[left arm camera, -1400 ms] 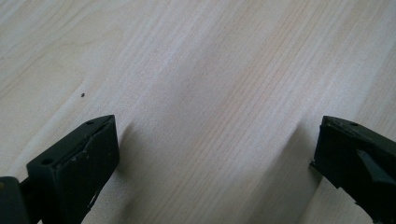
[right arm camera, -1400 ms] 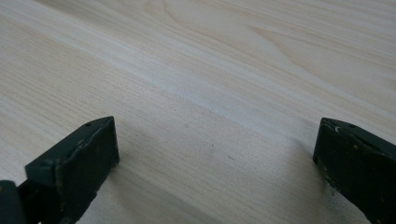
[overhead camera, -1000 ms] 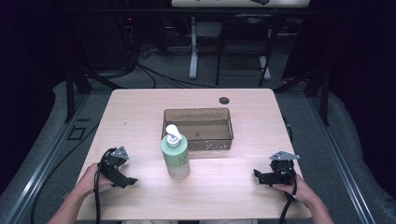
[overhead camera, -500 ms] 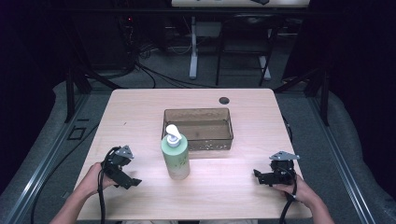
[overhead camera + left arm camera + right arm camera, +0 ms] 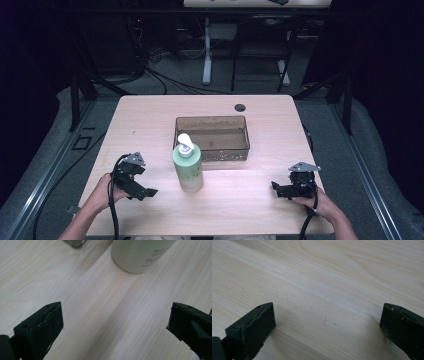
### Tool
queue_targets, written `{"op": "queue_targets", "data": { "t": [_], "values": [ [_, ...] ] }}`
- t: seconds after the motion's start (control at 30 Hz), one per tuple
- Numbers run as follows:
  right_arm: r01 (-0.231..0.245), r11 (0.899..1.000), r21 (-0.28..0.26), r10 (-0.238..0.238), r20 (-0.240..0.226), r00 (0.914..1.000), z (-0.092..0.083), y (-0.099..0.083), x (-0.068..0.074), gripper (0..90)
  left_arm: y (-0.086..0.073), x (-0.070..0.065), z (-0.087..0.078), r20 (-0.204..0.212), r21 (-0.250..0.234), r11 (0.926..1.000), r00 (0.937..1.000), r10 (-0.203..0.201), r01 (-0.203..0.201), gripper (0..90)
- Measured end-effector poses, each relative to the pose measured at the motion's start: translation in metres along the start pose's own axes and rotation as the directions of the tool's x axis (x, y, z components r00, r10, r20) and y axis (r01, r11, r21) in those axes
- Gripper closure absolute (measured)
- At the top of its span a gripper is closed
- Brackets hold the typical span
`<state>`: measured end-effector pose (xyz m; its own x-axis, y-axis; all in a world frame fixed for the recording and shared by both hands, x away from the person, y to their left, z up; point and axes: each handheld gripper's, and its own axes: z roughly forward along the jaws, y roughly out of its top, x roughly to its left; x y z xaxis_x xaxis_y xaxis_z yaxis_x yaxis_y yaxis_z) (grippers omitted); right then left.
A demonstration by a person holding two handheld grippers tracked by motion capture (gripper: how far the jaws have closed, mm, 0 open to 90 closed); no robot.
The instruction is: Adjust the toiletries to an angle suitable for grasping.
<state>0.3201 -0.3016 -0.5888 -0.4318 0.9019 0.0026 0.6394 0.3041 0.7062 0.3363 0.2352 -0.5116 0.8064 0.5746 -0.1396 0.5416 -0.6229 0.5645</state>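
Fingers [image 5: 47, 325] of the left gripper [image 5: 141, 189] are spread wide with nothing between them, as is seen in the left gripper view, where bare wood lies between the two black pads. The right gripper [image 5: 278, 188] is likewise wide open and empty, held low near the right edge of the surface [image 5: 150, 120].

The green pump bottle [image 5: 188, 167] stands upright near the middle, just in front of the brown see-through bin [image 5: 212, 137]; whether the two touch cannot be told. In the left gripper view its pale base [image 5: 140, 255] lies ahead and to the right of the open fingers, well outside the gap.

The step in hand is judged to be a reach for the bottle by the left gripper. For this to be done well, the gripper should be swung until the bottle's body is centred between the fingers, kept low and level, and closed on the broad lower body rather than the pump head [image 5: 185, 144]. A tall bottle is easily tipped by an off-centre nudge, so contact should be made by both fingers together.
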Motion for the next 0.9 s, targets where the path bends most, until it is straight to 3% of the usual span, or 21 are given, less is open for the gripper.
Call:
{"op": "queue_targets", "data": {
  "t": [0.17,0.43,0.6,0.9],
  "values": [
    [0.0,1.0,0.0,0.0,0.0,1.0,0.0,0.0,0.0,0.0,0.006,-0.007,-0.007,0.006,-0.06,0.9982,1.0,0.005,-0.004,0.0],
    [0.0,1.0,0.0,0.0,0.0,1.0,0.0,0.0,0.0,0.0,0.016,-0.024,-0.008,0.007,-0.111,0.9922,0.9983,0.057,-0.056,0.0],
    [0.0,1.0,0.0,0.0,0.0,1.0,0.0,0.0,0.0,0.0,0.022,-0.031,-0.011,-0.011,-0.183,0.9805,0.9974,0.072,-0.072,0.0],
    [0.001,1.0,0.001,-0.001,0.0,1.0,0.0,0.0,0.0,0.0,0.029,-0.038,-0.008,-0.039,-0.261,0.9608,0.9956,0.085,-0.093,0.0]
  ]
}}
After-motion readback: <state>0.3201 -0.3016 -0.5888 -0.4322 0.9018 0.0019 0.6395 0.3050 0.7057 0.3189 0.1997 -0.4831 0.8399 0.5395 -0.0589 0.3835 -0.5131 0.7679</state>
